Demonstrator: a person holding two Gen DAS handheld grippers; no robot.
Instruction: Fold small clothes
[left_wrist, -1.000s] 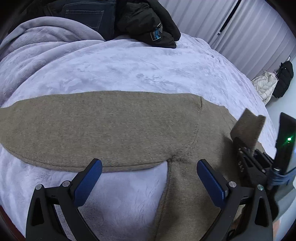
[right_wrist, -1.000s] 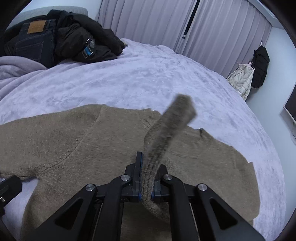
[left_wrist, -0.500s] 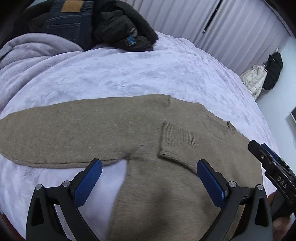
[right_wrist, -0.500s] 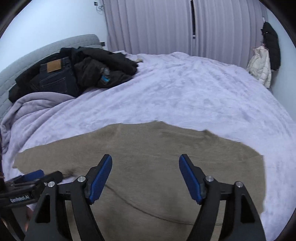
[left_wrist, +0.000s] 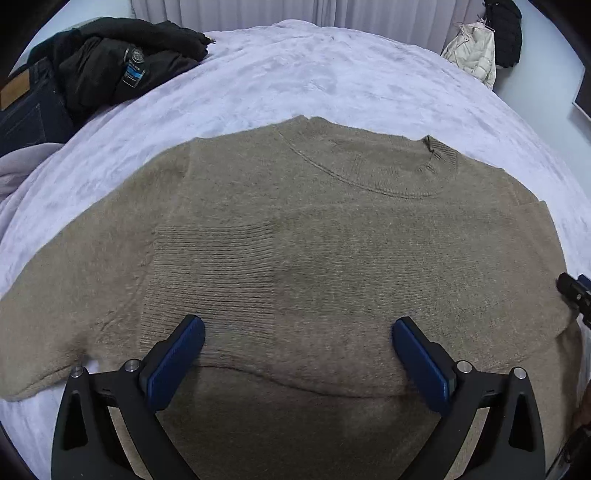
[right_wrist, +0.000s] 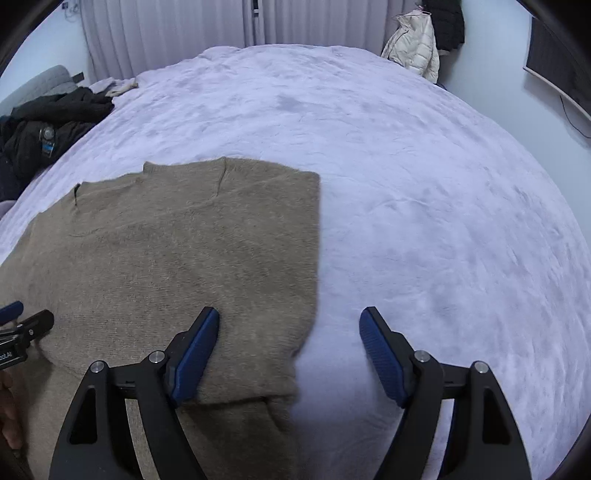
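Observation:
A tan knit sweater (left_wrist: 314, 221) lies flat on the lilac bed cover, collar (left_wrist: 436, 162) at the far side. Its right sleeve is folded across the chest, with the ribbed cuff (left_wrist: 214, 266) lying left of centre; the left sleeve (left_wrist: 55, 295) still stretches out to the left. My left gripper (left_wrist: 299, 358) is open and empty over the sweater's middle. My right gripper (right_wrist: 290, 347) is open and empty, straddling the sweater's folded right edge (right_wrist: 314, 258). The right gripper's tip shows at the left wrist view's right edge (left_wrist: 574, 295).
Dark jackets and jeans (left_wrist: 92, 70) are piled at the far left of the bed (right_wrist: 424, 184). A white puffer coat (right_wrist: 413, 44) and a black coat hang at the far right wall. Curtains close off the back.
My right gripper let go of the sleeve, which now lies folded across the chest, and moved right to the sweater's edge. My left gripper moved right from the armpit to over the sweater's middle.

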